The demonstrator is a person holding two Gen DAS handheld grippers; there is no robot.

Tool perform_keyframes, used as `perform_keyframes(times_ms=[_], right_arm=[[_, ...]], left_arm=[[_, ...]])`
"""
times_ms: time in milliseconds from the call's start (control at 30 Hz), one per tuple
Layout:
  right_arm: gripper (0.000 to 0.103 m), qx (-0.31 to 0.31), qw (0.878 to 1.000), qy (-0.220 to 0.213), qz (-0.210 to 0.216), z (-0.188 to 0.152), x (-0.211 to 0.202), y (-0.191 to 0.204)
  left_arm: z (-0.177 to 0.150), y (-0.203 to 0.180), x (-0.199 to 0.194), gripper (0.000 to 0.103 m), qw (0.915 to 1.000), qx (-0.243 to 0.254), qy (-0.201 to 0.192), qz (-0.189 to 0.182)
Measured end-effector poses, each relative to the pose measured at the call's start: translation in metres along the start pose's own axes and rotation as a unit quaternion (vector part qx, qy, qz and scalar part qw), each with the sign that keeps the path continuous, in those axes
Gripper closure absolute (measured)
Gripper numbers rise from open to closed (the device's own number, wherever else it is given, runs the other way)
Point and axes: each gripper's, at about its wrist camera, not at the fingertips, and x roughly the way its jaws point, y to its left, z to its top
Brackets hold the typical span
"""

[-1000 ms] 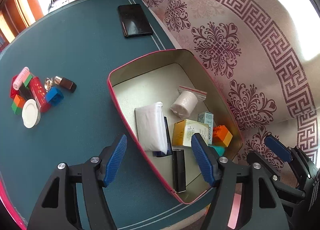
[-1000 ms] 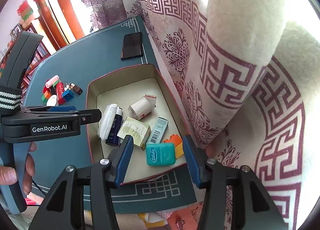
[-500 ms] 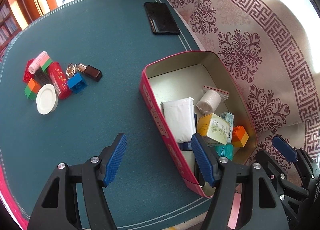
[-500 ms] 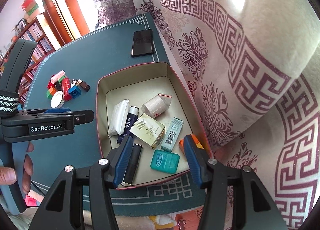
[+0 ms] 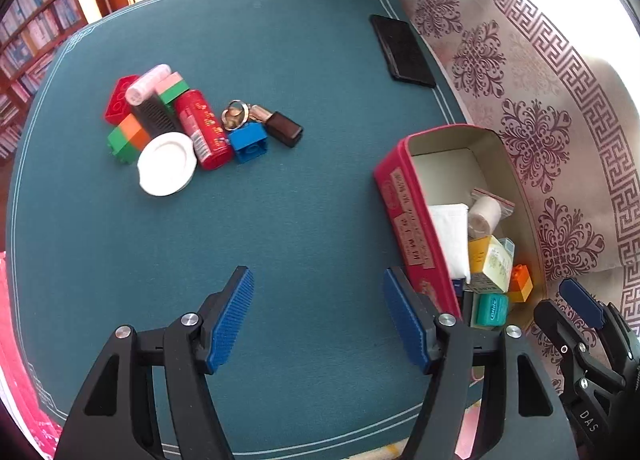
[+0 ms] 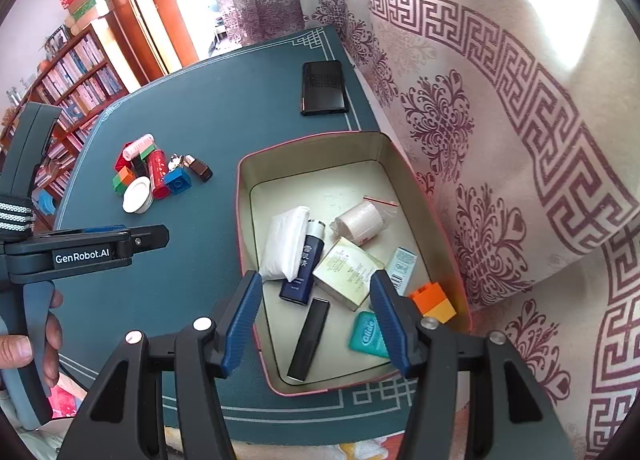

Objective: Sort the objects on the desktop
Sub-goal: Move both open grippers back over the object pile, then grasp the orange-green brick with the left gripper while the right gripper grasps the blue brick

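Observation:
A red tin box (image 5: 404, 212) (image 6: 246, 244) stands at the table's right and holds a white pouch (image 6: 286, 242), a dark bottle (image 6: 304, 268), a yellow carton (image 6: 348, 272), a gauze roll (image 6: 360, 220), a floss case (image 6: 366, 334) and an orange brick (image 6: 434, 300). A pile of loose items lies on the green mat to the left: a red can (image 5: 202, 128), a white lid (image 5: 166, 164), a blue brick (image 5: 250, 140), keys (image 5: 236, 116). My left gripper (image 5: 318, 318) is open and empty over bare mat. My right gripper (image 6: 316, 318) is open and empty above the box.
A black phone (image 5: 402, 52) (image 6: 323, 88) lies at the mat's far right edge. A patterned curtain (image 6: 500, 120) hangs close along the right side. Bookshelves (image 6: 72, 76) stand at the far left.
My left gripper has swung left, away from the box and toward the loose pile. My right gripper has drawn back and up from the box.

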Motion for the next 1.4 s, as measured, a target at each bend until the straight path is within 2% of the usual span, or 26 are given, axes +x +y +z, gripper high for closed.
perform_keyframes(times_ms=[133, 333, 767, 1033, 1400], right_arm=[[0.042, -0.015, 1.0, 0.006, 0.006, 0.001, 0.005, 0.023], [0.042, -0.036, 0.999, 0.017, 0.015, 0.003, 0.014, 0.059], [0.039, -0.035, 0.998, 0.055, 0.008, 0.009, 0.041, 0.112], [0.039, -0.005, 0.996, 0.092, -0.012, 0.012, 0.066, 0.123], [0.039, 0.017, 0.991, 0.131, -0.029, 0.02, 0.097, 0.142]], left_arm=[[-0.012, 0.038, -0.001, 0.033, 0.9993, -0.037, -0.001, 0.01], [-0.009, 0.09, -0.004, 0.033, 0.9965, -0.082, -0.002, 0.018], [0.018, 0.157, 0.014, 0.033, 0.9935, -0.112, 0.014, 0.013], [0.065, 0.179, 0.032, 0.033, 0.9965, -0.072, 0.002, 0.041], [0.112, 0.2, 0.066, 0.033, 0.9981, -0.042, 0.012, 0.043]])
